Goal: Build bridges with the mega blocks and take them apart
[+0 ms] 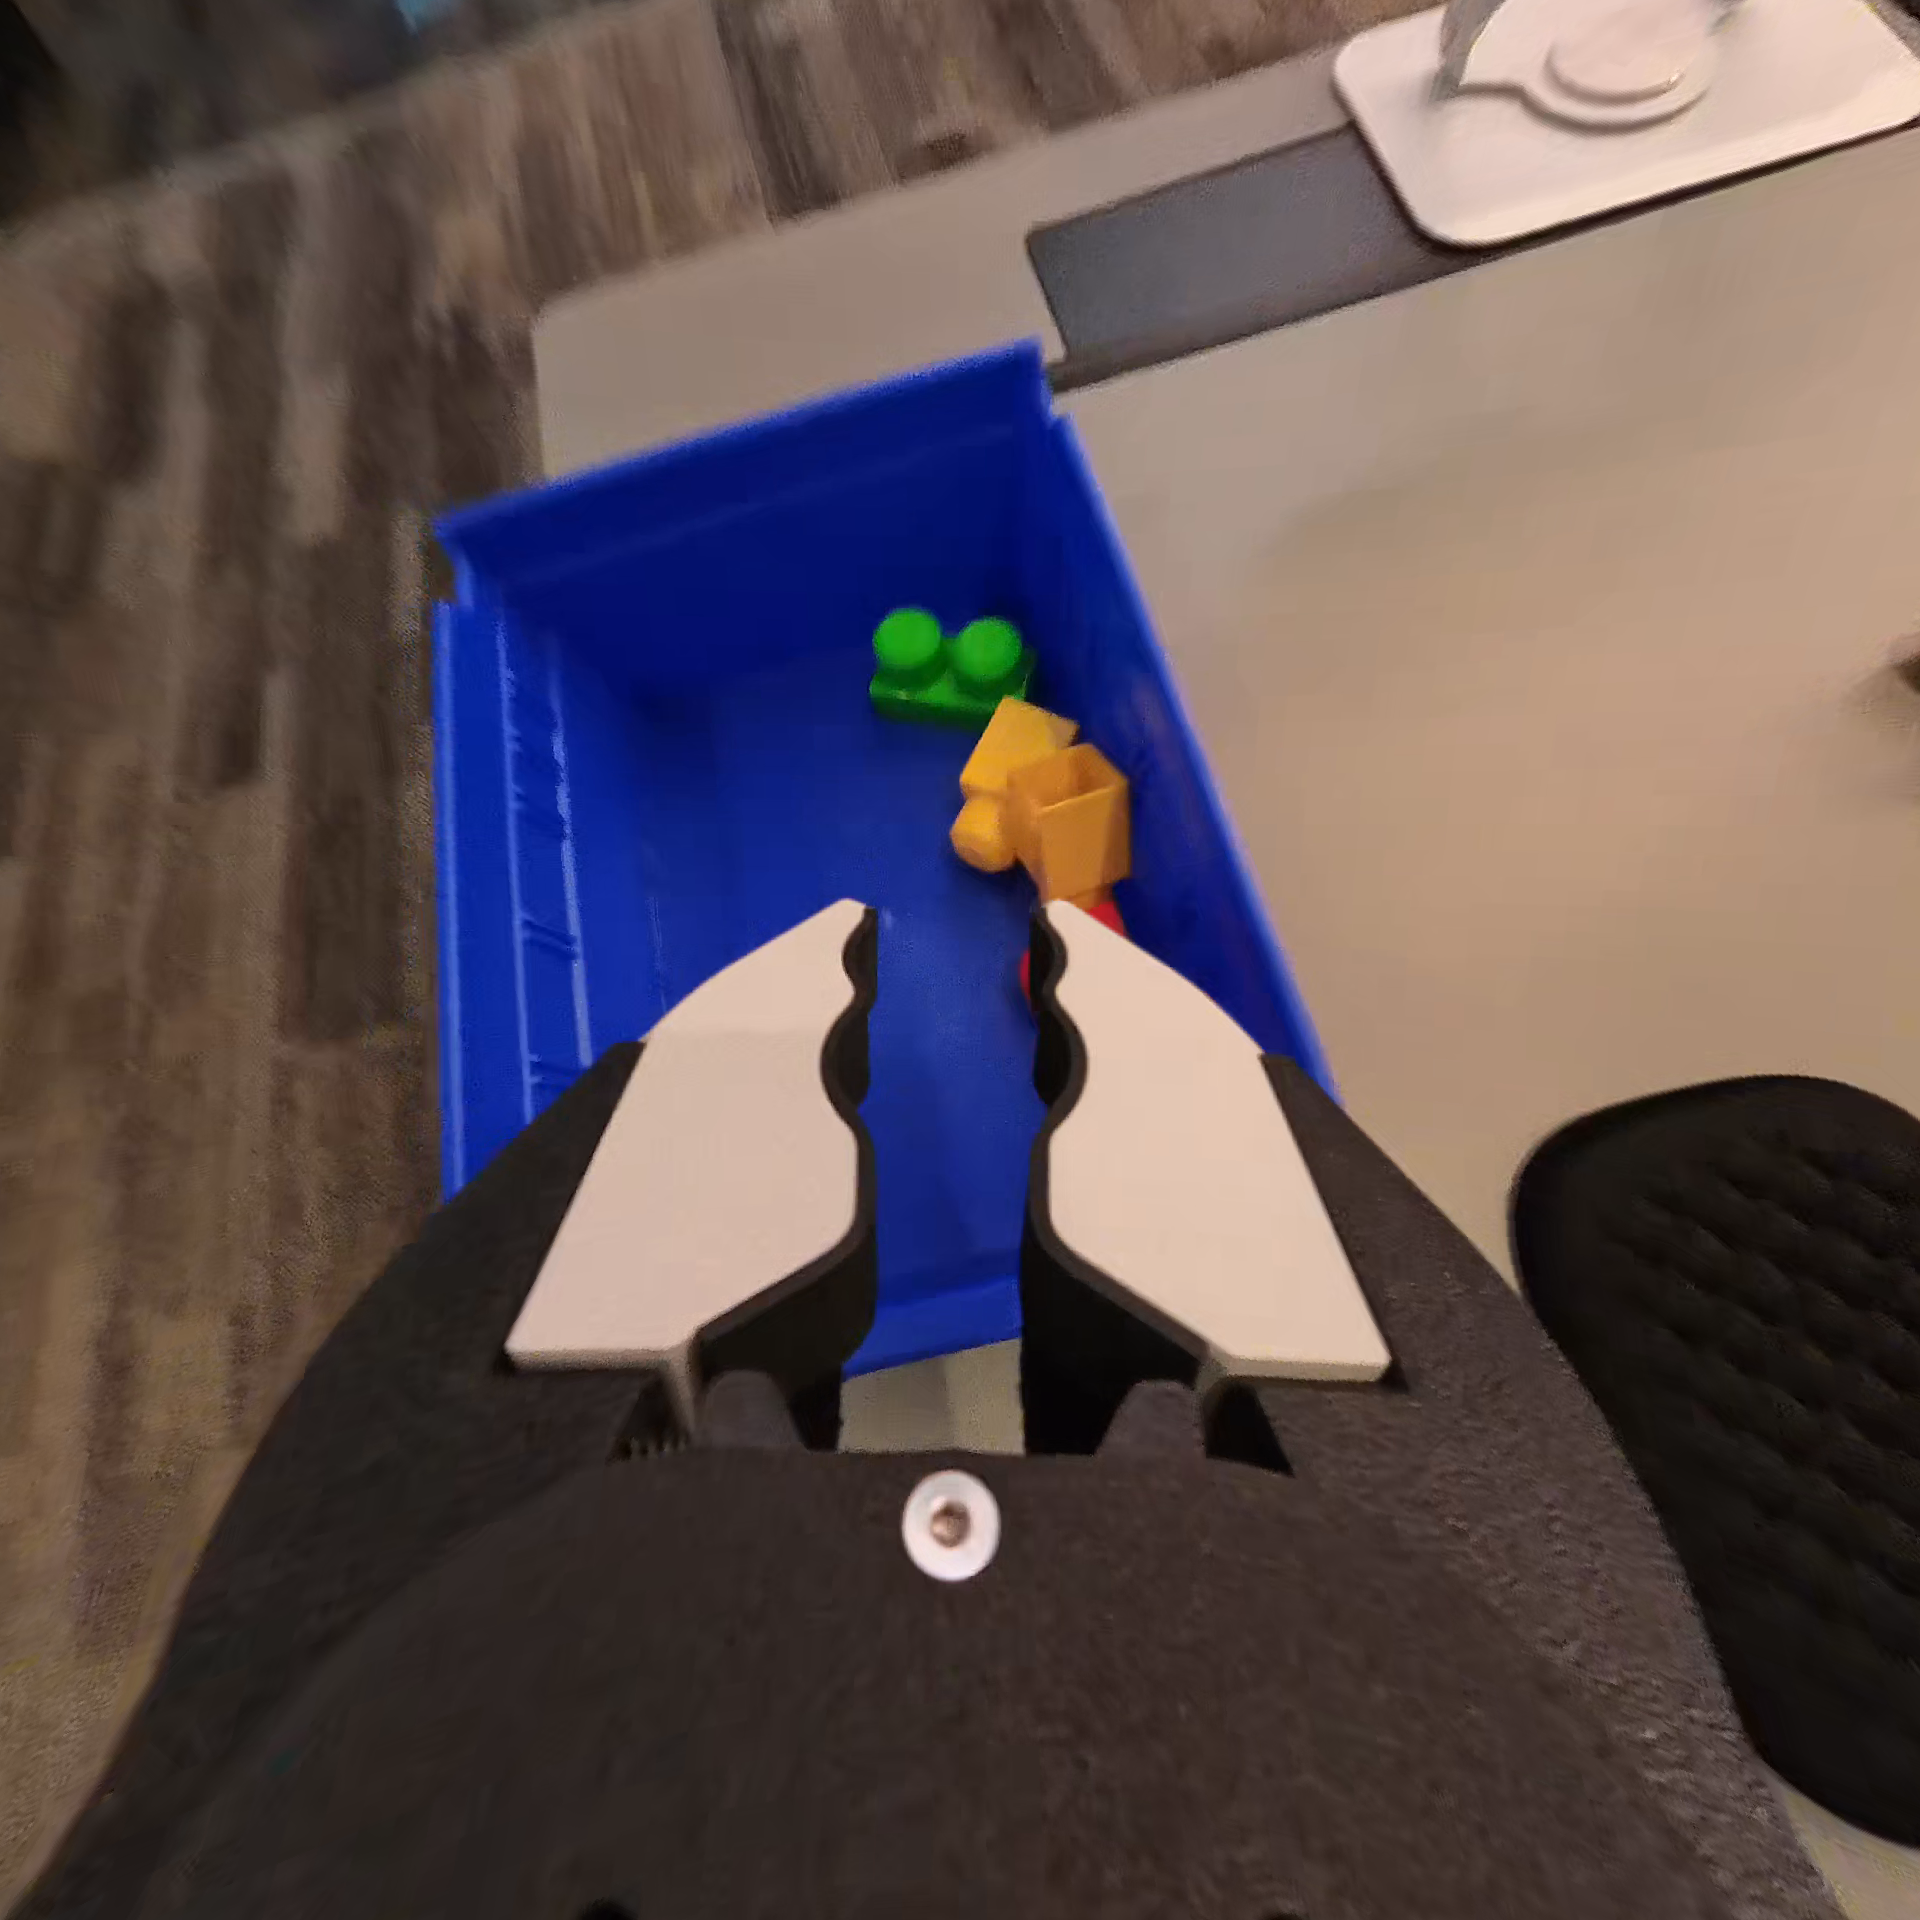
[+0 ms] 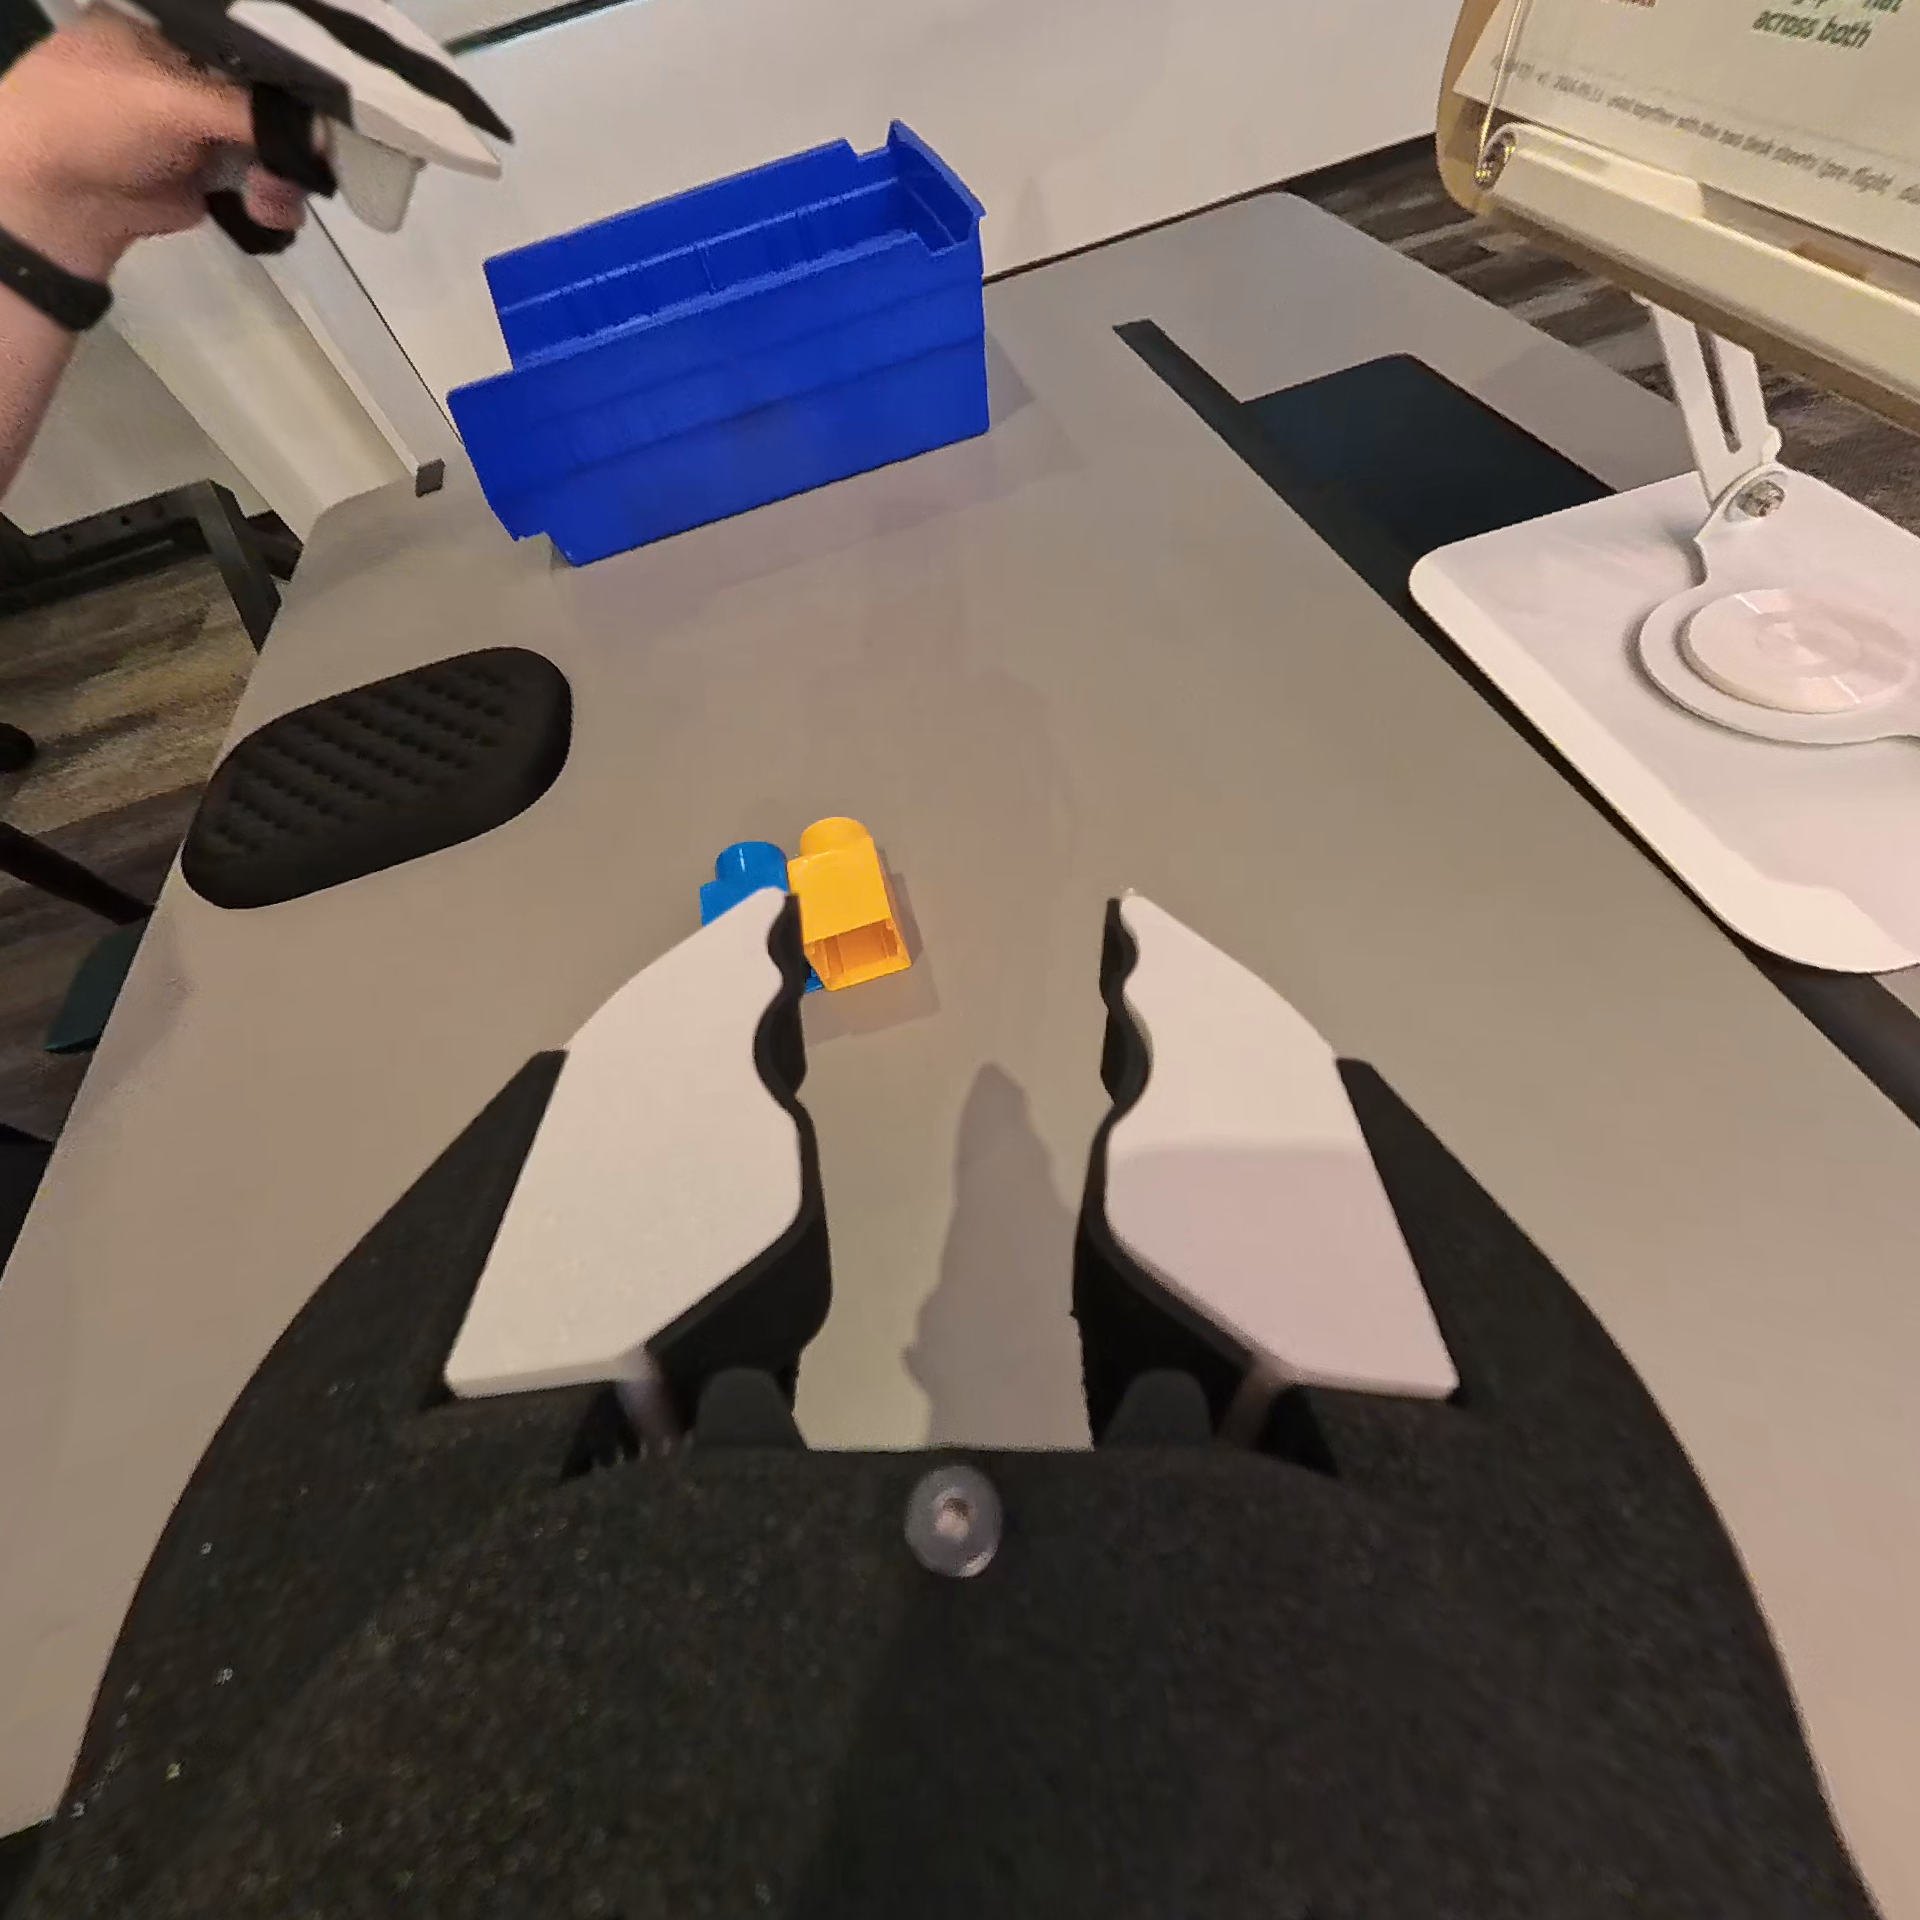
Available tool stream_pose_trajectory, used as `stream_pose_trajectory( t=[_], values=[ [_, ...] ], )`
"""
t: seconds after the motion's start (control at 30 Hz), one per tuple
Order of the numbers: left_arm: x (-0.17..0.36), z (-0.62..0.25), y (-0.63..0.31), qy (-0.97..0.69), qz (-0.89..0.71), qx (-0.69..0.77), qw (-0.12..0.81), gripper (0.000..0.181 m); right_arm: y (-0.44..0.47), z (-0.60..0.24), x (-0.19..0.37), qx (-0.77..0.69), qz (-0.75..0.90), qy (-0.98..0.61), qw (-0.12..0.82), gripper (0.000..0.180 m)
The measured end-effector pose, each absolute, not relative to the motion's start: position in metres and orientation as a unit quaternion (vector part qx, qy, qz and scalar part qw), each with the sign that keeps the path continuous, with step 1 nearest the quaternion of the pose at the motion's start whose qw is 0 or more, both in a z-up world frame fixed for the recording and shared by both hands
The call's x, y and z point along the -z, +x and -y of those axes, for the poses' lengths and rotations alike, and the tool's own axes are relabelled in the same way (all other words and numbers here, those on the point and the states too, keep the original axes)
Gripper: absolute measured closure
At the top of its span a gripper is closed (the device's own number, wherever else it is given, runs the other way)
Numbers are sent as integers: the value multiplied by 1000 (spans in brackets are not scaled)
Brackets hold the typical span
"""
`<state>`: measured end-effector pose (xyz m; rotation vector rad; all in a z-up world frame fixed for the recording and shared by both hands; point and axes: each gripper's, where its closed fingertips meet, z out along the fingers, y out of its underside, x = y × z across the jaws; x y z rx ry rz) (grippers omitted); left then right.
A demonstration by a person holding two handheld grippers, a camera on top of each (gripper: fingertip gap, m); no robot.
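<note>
Blocks split up: green two-stud block (image 1: pixel 951 665), two yellow blocks (image 1: pixel 1044 800) on their sides and a mostly hidden red piece (image 1: pixel 1103 920) lie in the blue bin (image 1: pixel 727 582). On the grey worktop (image 2: pixel 1195 748), a yellow block (image 2: pixel 847 902) on its side touches a blue block (image 2: pixel 740 878). Left tongs (image 1: pixel 954 914) above the bin, parted, empty. Right tongs (image 2: pixel 951 909) wide apart, empty; left finger (image 2: pixel 665 1122) covers part of blue block. Black pad (image 2: pixel 379 774) at left, white stand base (image 2: pixel 1621 727) at right.

A printed sheet (image 2: pixel 1704 94) on the white stand (image 2: pixel 1621 665) bears writing.
</note>
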<state>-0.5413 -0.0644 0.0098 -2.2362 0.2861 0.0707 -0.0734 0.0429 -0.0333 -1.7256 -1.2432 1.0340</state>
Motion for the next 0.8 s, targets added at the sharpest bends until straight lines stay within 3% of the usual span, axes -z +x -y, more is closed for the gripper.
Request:
stream_pose_trajectory(
  t=[0.13,0.37,0.53,0.67,0.8],
  values=[
    [19,33,-561,-898,-94,58,426,152,-74,-43,35,-400,485,-679,379,125],
    [73,-5,-567,-916,-189,26,354,149,-70,-46,31,-422,446,-684,393,126],
    [79,-44,-559,-905,-238,7,353,147,-67,-50,28,-414,436,-689,404,126],
    [85,-74,-555,-860,-363,-57,354,149,-67,-51,28,-414,432,-693,402,125],
    [84,-80,-536,-803,-472,-6,364,144,-66,-44,36,-421,445,-692,381,125]
  ],
)
